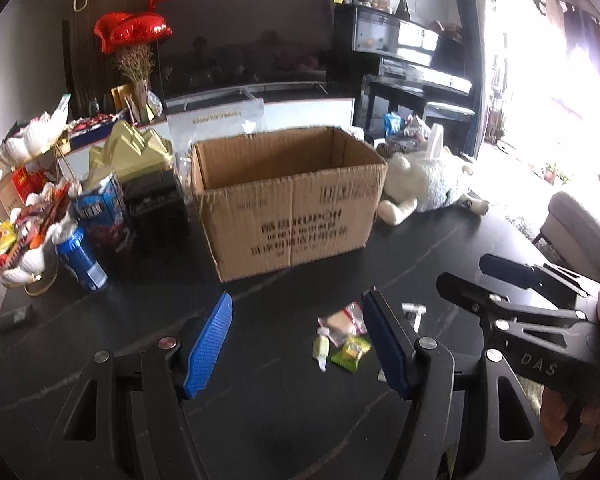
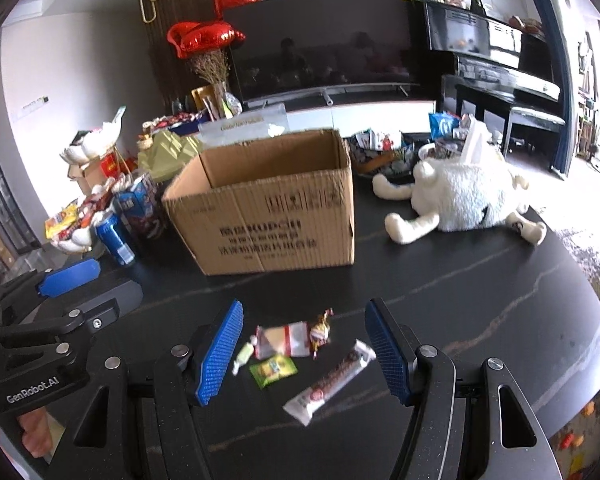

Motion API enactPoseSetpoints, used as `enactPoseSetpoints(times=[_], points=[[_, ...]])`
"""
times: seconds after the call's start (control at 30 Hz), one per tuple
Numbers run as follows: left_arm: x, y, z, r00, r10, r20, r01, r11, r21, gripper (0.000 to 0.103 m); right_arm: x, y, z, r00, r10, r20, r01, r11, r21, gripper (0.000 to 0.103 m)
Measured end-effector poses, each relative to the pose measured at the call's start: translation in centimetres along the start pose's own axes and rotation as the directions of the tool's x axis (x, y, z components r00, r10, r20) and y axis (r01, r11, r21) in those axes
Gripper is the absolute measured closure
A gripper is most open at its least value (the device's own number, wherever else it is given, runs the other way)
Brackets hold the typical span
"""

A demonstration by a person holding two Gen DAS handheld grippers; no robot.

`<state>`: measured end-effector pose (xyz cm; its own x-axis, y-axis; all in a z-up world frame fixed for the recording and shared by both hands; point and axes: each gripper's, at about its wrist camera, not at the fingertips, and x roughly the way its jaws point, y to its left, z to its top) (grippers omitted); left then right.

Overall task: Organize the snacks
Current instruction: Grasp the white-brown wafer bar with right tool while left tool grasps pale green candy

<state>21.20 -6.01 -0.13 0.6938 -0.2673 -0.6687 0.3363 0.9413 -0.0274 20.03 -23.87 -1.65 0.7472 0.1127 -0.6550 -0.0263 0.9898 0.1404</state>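
On the far left of the dark tabletop (image 2: 480, 280), shell-shaped dishes piled with wrapped sweets (image 1: 28, 232), then blue drink cans (image 1: 82, 258) and a blue carton (image 1: 102, 204). Left gripper (image 1: 298, 340) low over the table, jaws released with nothing between the blue pads, pale green candy (image 1: 321, 350) and green square packet (image 1: 351, 354) lying just beyond its right finger. Mid-table, an open cardboard box (image 2: 272, 216), flaps up, Chinese print on the near side, upside down. In front of the box, loose snacks in a small cluster: red-and-white sachet (image 2: 286, 338), twisted gold-and-red sweet (image 2: 321, 332), long white chocolate bar (image 2: 332, 380). Right gripper (image 2: 304, 350) above that cluster, jaws likewise spread, gripping nothing. Further right, white plush toy (image 2: 460, 196) sprawled beside the box, bowl of more snacks (image 2: 376, 156) behind it.
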Motion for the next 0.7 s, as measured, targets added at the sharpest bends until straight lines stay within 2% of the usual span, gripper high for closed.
enactPoseSetpoints(times=[0.33, 0.7], points=[[2.3, -0.5, -3.4, 0.997, -0.041, -0.066, 0.039, 0.999, -0.029, 0.036, 1.5, -0.9, -3.7, 0.999, 0.002, -0.045, 0.0, 0.999, 0.051, 0.038], [6.1, -1.0, -4.8, 0.988, -0.082, -0.13, 0.077, 0.996, -0.042, 0.038, 4.8, -2.7, -5.7, 0.992, 0.041, -0.116, -0.026, 0.991, 0.128, 0.039]])
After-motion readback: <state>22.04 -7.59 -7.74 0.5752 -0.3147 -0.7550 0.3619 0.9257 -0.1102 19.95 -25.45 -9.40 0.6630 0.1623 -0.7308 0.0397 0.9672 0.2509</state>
